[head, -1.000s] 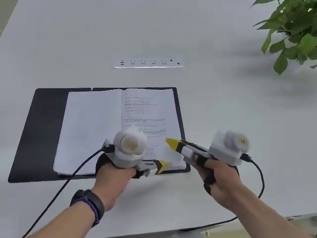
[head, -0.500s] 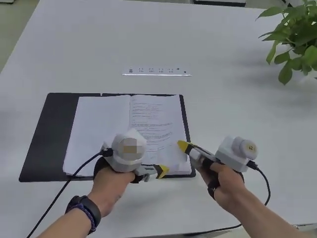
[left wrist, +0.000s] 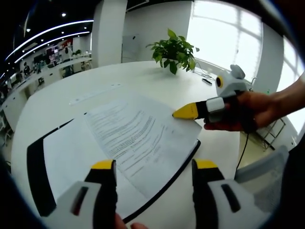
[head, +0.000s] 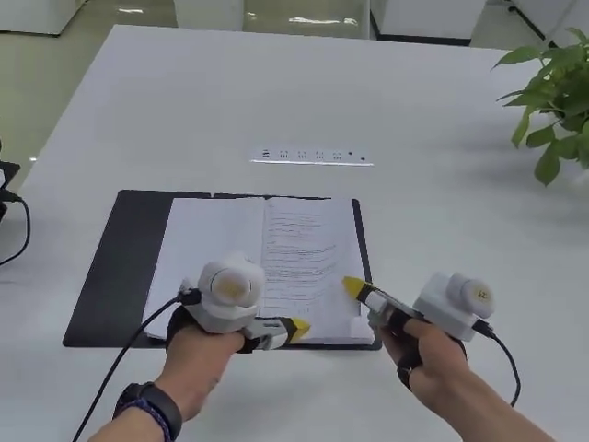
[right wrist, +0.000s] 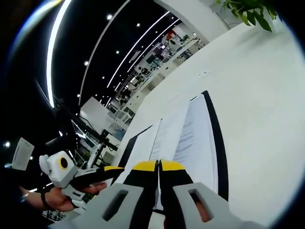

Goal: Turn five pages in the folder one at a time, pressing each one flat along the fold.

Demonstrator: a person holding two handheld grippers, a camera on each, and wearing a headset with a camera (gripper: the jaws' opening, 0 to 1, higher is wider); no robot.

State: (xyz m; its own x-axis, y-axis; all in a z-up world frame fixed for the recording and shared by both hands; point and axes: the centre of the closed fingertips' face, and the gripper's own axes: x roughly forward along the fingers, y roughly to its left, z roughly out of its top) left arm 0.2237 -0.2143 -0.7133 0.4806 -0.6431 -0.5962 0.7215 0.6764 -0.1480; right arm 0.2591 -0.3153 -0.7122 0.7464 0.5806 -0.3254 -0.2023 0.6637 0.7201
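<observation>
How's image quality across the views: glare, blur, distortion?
Head view: even light, sharp, the folder print too fine to read. Left gripper view: fisheye bend, windows blown out past the plant. Right gripper view: heavy fisheye, table glaring white, ceiling dark.

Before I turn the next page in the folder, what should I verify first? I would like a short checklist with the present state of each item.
1. Folder lies open on the table: ok.
2. Printed page lies flat on the right side: ok.
3. Right gripper shut, tip over the printed page near its outer edge: ok.
4. Right gripper touches the page: cannot tell.
5. Left gripper open at the folder's near edge, holding nothing: ok.
6. Power strip and plant stand apart from the folder: ok.
</observation>
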